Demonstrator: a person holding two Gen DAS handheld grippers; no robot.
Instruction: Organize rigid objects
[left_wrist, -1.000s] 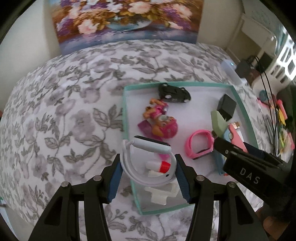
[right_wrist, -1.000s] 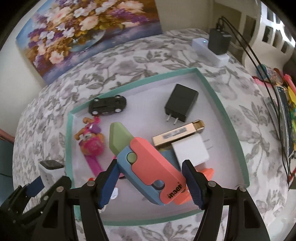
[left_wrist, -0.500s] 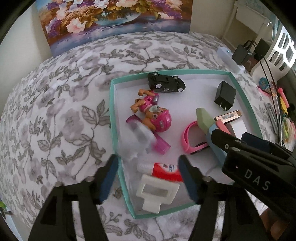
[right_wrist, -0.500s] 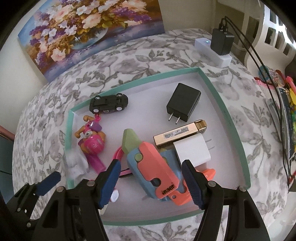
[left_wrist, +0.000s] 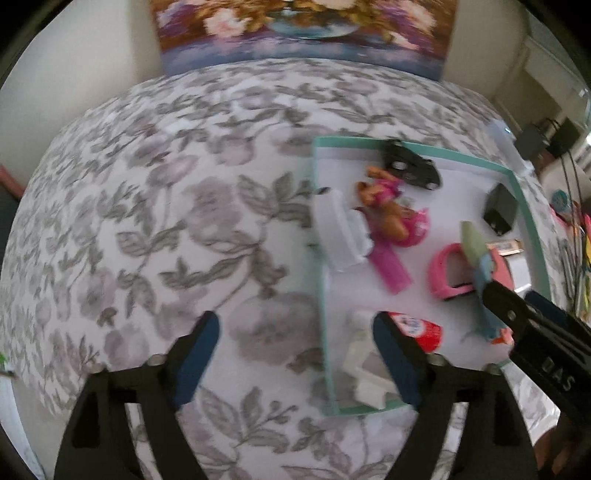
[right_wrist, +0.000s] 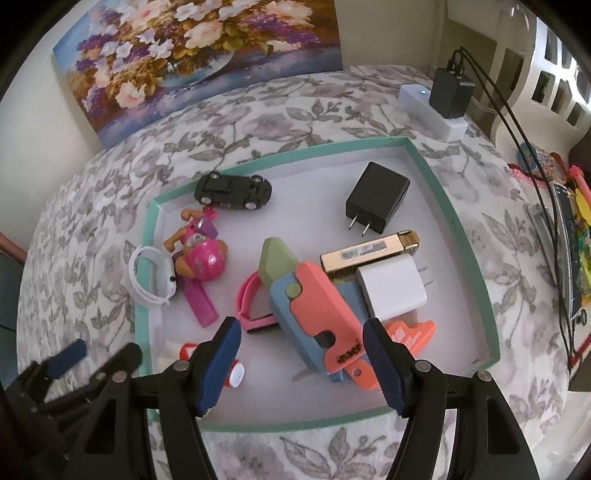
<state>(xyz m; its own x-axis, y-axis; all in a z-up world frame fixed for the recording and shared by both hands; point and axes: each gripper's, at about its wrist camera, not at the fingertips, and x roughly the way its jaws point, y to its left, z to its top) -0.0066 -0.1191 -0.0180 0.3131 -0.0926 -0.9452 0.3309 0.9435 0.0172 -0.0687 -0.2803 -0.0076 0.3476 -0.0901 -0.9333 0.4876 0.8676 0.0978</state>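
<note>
My left gripper (left_wrist: 295, 354) hangs over the floral tablecloth (left_wrist: 155, 229) with its jaws wide apart and nothing between them; they have just been opening, and the white watch (right_wrist: 149, 278) I carried a second ago now lies draped over the left rim of the teal tray (right_wrist: 469, 236), at about nine o'clock from the tray's middle, touching the pink toy figure (right_wrist: 201, 254). In the left wrist view that watch (left_wrist: 341, 230) looks blurred, so I cannot tell how its strap sits. My right gripper (right_wrist: 301, 363) is clamped on the coral-and-blue toy (right_wrist: 314, 306), both blue pads pressing its sides, its green tip pointing toward eleven o'clock. Under that toy, toward nine o'clock, a pink band (right_wrist: 251, 302) shows. At twelve o'clock in the tray lies a black toy car (right_wrist: 232, 192) on its roof, wheels up; at one o'clock a black charger (right_wrist: 376, 197) with prongs toward me; just below it a gold lighter (right_wrist: 369, 253) touching a white charger (right_wrist: 393, 291). Near the tray's seven o'clock corner a red-and-white tube (right_wrist: 192, 350) lies beside my left pad.
</note>
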